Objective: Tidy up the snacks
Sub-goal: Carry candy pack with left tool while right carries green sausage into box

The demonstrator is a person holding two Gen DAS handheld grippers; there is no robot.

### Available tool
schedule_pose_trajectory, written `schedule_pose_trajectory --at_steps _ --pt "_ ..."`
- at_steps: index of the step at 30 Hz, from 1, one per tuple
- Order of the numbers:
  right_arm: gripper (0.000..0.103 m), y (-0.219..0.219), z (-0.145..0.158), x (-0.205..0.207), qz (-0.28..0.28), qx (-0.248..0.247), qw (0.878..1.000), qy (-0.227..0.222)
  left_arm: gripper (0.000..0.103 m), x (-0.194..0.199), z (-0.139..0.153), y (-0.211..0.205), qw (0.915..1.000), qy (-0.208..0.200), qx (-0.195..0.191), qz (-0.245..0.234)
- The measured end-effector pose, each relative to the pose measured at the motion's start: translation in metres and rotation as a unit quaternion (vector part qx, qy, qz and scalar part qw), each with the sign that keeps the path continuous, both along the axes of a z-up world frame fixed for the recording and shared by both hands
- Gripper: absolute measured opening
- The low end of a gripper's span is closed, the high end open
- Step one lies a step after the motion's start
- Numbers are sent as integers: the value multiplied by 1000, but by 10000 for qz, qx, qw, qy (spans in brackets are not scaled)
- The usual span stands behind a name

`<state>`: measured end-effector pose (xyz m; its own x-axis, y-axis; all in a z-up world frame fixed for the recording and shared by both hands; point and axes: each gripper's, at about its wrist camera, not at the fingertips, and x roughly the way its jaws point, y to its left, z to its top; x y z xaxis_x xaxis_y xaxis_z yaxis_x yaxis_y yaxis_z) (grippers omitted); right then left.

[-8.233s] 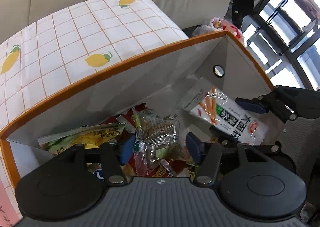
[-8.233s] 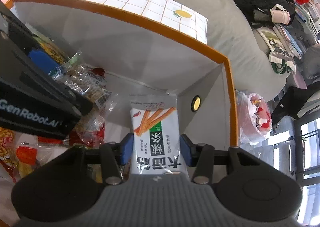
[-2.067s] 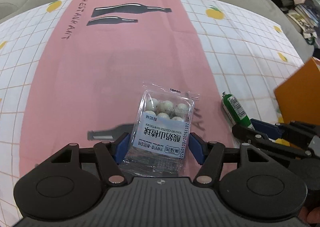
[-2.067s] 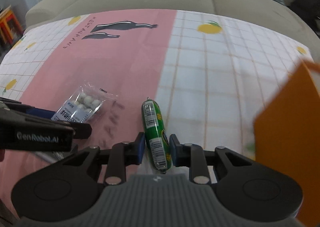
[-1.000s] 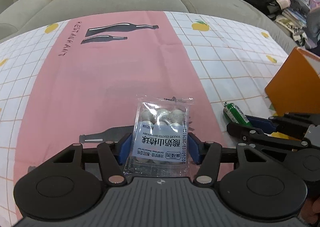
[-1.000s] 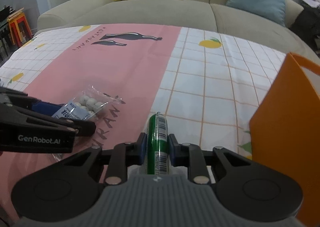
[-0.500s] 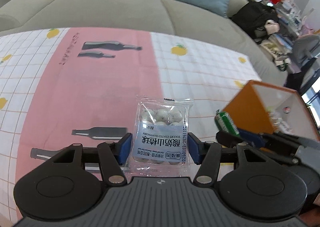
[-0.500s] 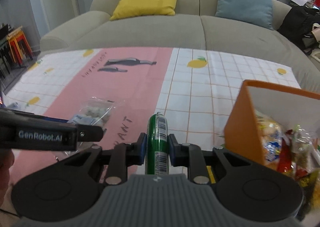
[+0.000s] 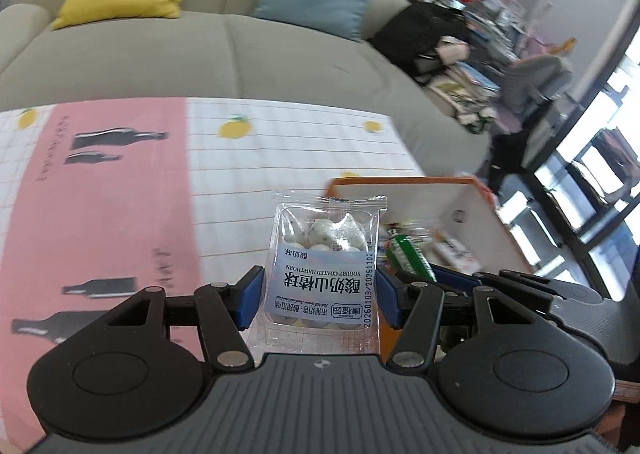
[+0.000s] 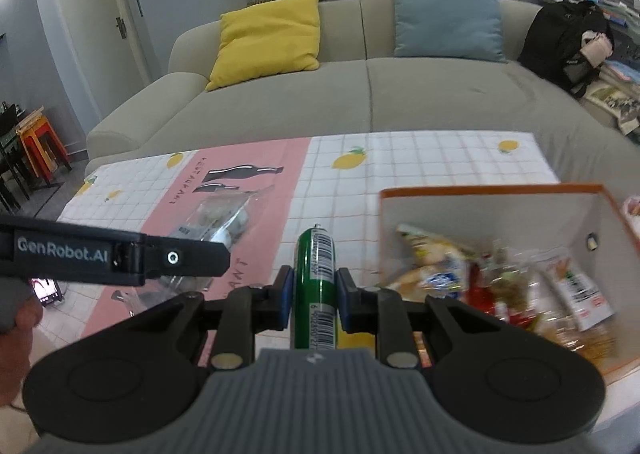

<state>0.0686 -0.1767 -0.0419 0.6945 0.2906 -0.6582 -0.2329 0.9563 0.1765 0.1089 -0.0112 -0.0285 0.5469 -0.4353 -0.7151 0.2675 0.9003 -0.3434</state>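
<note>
The left tool (image 9: pixel 320 300) grips a crinkly clear packet (image 9: pixel 326 262) of white balls, the right tool (image 10: pixel 314 296) a glossy green tube (image 10: pixel 316 294).

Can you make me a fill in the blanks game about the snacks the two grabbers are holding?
1. The left gripper holds a clear packet of white ____.
2. The right gripper holds a sausage stick in a ____ wrapper.
3. The box full of snacks has an ____ rim.
4. On the sofa lies a blue cushion beside a ____ one.

Missing words: balls; green; orange; yellow
</note>
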Motion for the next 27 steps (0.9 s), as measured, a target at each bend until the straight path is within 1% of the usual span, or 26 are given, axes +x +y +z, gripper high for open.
schedule_pose_trajectory --at_steps 4,7,9,11,14,18,21,24,27 --pt "20 -42 10 2 -125 -60 9999 65 66 13 12 -36 9992 35 -126 -382" --pt "20 -78 14 10 -370 -226 9989 167 66 25 16 -70 9973 44 -81 -732" --pt "20 -105 14 17 -536 -251 9978 306 66 35 15 -94 9957 115 -58 -920" --pt "20 -130 12 26 -626 -216 9963 540 66 44 11 -113 9940 255 -92 -1056" --pt "20 -159 2 40 -790 -304 9929 831 66 60 -6 -142 9916 537 -147 -1165" --pt "20 -189 -22 58 -1050 -622 9856 1168 66 77 -36 -178 9898 805 84 -1176" --pt "20 -206 -42 68 -1140 -639 9814 1407 66 86 -56 -193 9881 1051 183 -1111" --pt "20 -210 -61 77 -1064 -675 9796 1566 66 93 -73 -204 9863 1190 402 -1072" --pt "20 -204 -75 83 -869 -697 9800 1647 66 96 -86 -208 9844 1311 615 -1000"
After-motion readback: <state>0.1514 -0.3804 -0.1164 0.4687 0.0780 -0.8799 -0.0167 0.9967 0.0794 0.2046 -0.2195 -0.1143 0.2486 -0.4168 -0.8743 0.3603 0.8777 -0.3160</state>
